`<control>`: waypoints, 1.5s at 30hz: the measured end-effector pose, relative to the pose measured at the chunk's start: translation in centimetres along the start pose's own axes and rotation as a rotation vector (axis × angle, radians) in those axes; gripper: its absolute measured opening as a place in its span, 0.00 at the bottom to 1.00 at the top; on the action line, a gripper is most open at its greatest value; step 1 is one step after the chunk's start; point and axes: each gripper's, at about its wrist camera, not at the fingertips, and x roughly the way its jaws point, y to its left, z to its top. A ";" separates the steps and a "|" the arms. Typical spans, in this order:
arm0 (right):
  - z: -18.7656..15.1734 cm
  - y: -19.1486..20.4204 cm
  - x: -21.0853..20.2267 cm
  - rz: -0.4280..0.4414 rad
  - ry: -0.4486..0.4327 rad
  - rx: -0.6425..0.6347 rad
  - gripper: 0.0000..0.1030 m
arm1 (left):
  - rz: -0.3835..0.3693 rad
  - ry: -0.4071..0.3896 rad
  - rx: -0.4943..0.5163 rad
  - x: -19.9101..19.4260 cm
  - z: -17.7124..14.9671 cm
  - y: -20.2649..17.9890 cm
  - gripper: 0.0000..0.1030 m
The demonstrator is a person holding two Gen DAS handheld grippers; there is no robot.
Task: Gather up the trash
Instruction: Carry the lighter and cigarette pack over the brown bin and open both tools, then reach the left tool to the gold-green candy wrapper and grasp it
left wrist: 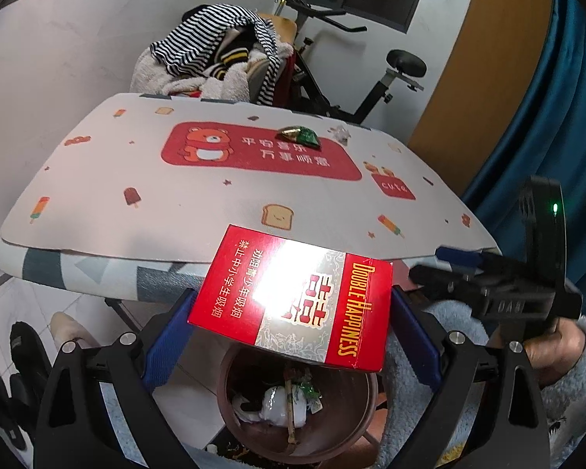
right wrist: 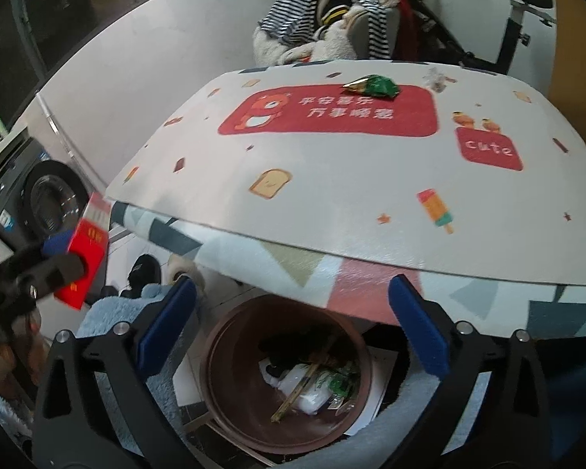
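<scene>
Cigarette box (left wrist: 291, 299) is pinched in my left gripper (left wrist: 291, 336) just above the brown bin (left wrist: 297, 426). Right gripper (right wrist: 293, 332) hangs wide open, empty. If I release off-centre, it could clip the near rim and land on the floor.

**Legible text and markings**

Red cigarette pack (left wrist: 293, 297): "DOUBLE HAPPINESS" in gold along its red edge band; large double-happiness character 囍, partly washed out by glare; Chinese warning lines, "禁止中小学生吸烟" readable.

Mat on the surface (right wrist: 332, 179): red bear banner (right wrist: 328, 111) reads "平安喜乐 万事顺意"; small red square (right wrist: 488, 149) reads "cute".

Right claw (left wrist: 441, 269) body: embossed letters, apparently "DAS".
</scene>
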 end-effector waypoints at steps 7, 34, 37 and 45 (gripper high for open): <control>0.8 -1.7 -1.1 -0.063 -0.044 0.027 0.94 | -0.016 0.031 0.026 1.1 -0.6 -0.8 0.90; 2.4 -3.8 -2.4 -0.138 -0.118 0.087 0.94 | 0.051 -0.044 -0.100 0.3 1.1 3.4 0.94; 2.7 -4.1 -2.3 -0.115 -0.118 0.068 0.94 | 0.058 -0.048 -0.114 0.2 1.2 3.9 0.94; 4.3 -5.5 -1.7 -0.140 -0.103 0.056 0.94 | 0.069 -0.041 -0.145 0.9 1.9 5.1 0.94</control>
